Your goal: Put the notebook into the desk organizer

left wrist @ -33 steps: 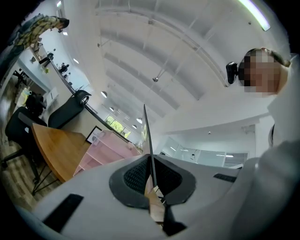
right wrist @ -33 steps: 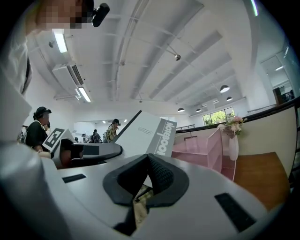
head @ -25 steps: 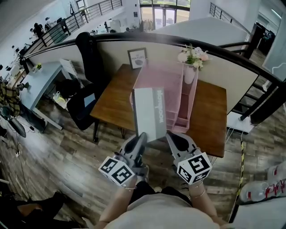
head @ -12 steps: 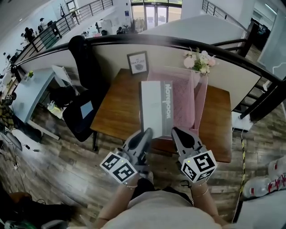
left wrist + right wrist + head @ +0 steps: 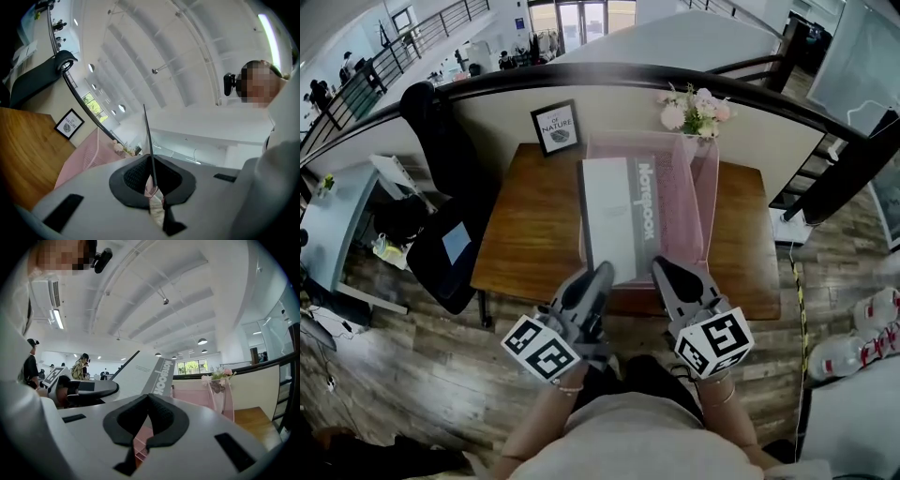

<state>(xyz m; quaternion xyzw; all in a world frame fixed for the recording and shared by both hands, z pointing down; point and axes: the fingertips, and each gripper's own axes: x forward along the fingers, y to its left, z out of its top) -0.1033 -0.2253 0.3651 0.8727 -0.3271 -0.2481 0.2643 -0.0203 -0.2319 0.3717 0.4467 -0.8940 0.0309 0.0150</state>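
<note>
The grey-and-white notebook (image 5: 617, 217) is held up over the pink mesh desk organizer (image 5: 682, 192), its spine lettering facing up. My left gripper (image 5: 602, 273) is shut on the notebook's near edge; in the left gripper view the notebook (image 5: 147, 140) rises edge-on as a thin dark line out of the closed gripper (image 5: 152, 177). My right gripper (image 5: 660, 265) sits just right of it, by the notebook's near right corner. In the right gripper view the gripper (image 5: 148, 401) is shut on nothing, with the notebook (image 5: 143, 376) up to its left and the organizer (image 5: 199, 397) beyond.
The organizer stands on a wooden desk (image 5: 525, 239) against a curved half wall with a black rail (image 5: 609, 75). A framed sign (image 5: 556, 128) and a vase of flowers (image 5: 694, 108) stand at the desk's back. A black chair (image 5: 441, 202) is left of the desk.
Both grippers have carried the notebook forward and to the right, from in front of the organizer to squarely over it. The left gripper's hold has stayed the same.
</note>
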